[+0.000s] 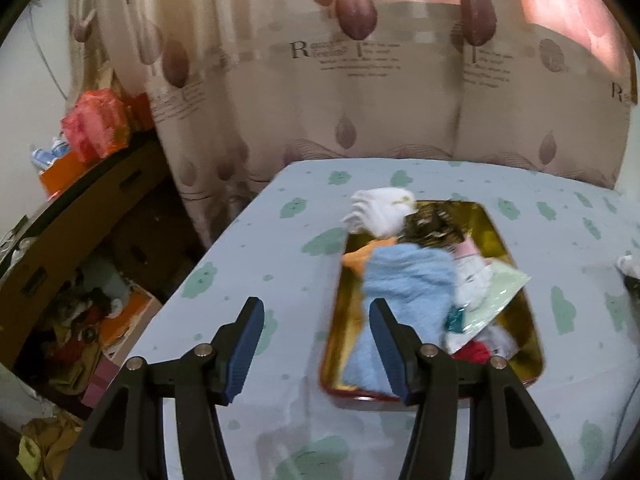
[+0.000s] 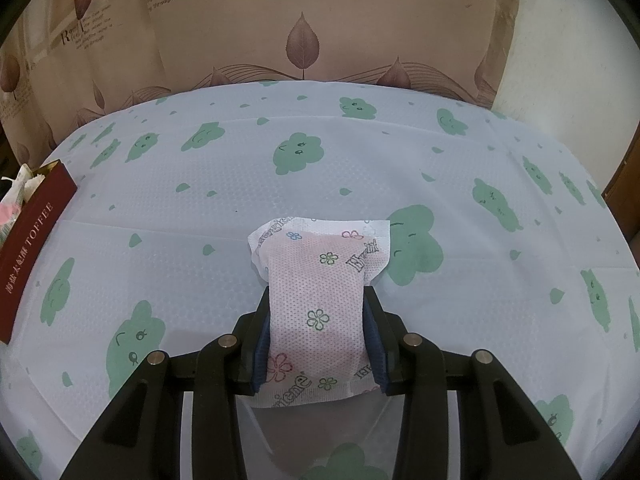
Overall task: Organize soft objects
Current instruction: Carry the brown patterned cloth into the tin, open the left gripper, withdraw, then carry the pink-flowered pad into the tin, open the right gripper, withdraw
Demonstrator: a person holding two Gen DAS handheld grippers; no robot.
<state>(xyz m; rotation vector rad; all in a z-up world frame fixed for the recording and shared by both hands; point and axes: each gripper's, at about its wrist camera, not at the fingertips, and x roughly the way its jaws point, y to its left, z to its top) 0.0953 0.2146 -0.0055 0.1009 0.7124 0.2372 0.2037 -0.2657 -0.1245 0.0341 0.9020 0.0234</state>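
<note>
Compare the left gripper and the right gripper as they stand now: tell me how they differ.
The left gripper is open and holds nothing; the right gripper is shut on a flowered white packet. The left gripper points at the gold-lined tin of soft things, with the blue towel past its fingertips; the right gripper faces the bare tablecloth, the tin at its left edge. Both have black frames and blue pads.

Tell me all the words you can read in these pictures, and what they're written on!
"TOFFEE", after some Chinese characters too small to read: red side of the tin.
"Hygiene", in partial prints: white flowered packet held in the right gripper.
Big "R", small lines under it blurred: curtain.
"the wind is", other lines too small: curtain in the right wrist view.
</note>
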